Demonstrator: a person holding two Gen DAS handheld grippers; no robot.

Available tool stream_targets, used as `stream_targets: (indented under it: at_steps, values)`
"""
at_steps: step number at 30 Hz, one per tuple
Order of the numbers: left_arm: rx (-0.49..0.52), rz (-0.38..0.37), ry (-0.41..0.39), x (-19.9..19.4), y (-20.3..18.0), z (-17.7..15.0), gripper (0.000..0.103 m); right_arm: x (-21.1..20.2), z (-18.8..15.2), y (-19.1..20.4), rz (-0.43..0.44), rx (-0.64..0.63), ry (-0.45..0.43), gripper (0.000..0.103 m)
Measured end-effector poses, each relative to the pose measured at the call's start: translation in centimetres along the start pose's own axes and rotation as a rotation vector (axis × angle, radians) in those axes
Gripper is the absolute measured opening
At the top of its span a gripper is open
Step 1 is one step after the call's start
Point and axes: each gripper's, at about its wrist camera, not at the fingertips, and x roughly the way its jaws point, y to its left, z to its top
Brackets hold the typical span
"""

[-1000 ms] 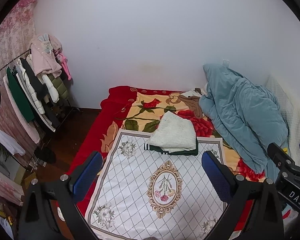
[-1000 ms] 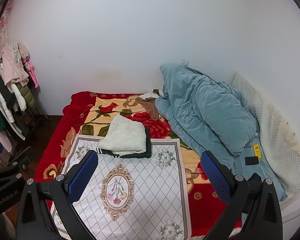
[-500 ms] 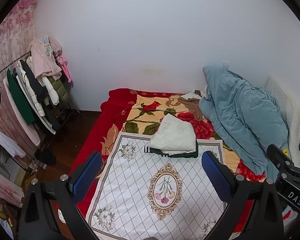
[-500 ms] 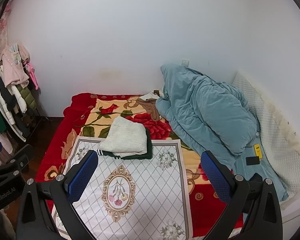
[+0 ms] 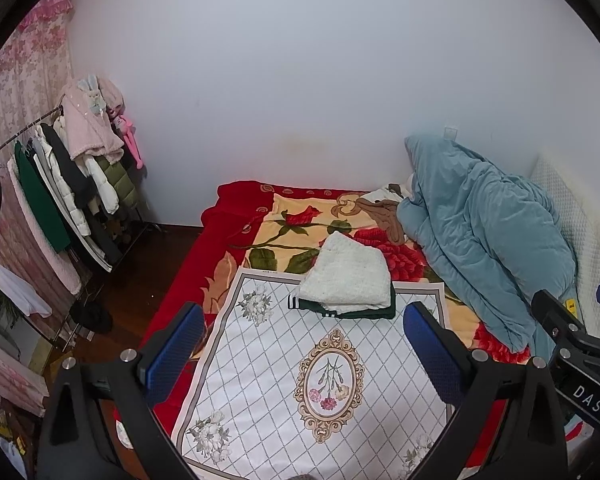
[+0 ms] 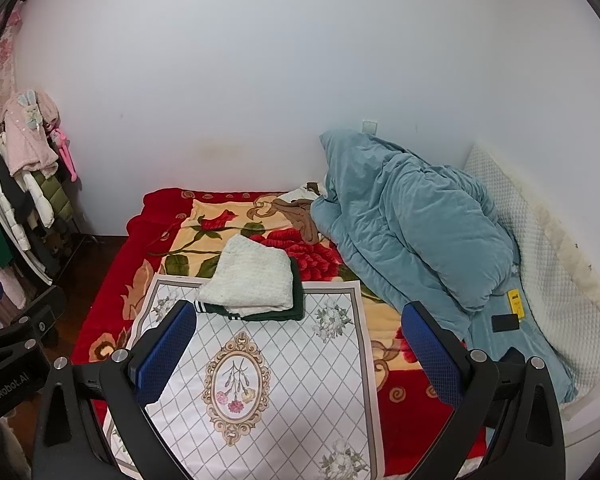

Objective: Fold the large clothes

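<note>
Blue pads are seen spread wide apart on the left tool (image 5: 300,344) and the right tool (image 6: 296,340); nothing is held by either, and both are kept above the bed (image 5: 228,216). Just beyond them, a white knit (image 5: 348,272) is stacked on a dark green garment (image 5: 380,314), both folded, at the far edge of a printed cloth (image 5: 284,376). The stack could be toppled if only the top layer were pinched. "DAS" is read on the right tool, "GenRobot.AI" on the left.
</note>
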Motion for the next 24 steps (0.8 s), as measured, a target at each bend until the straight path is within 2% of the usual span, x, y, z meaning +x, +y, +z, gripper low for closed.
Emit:
stream_targets:
  at_steps: [24]
  values:
    - [-0.015,-0.003,0.0,-0.54,0.08,0.27,0.102,-0.49,-0.14,-0.61,-0.014,0.003,-0.002,0.103]
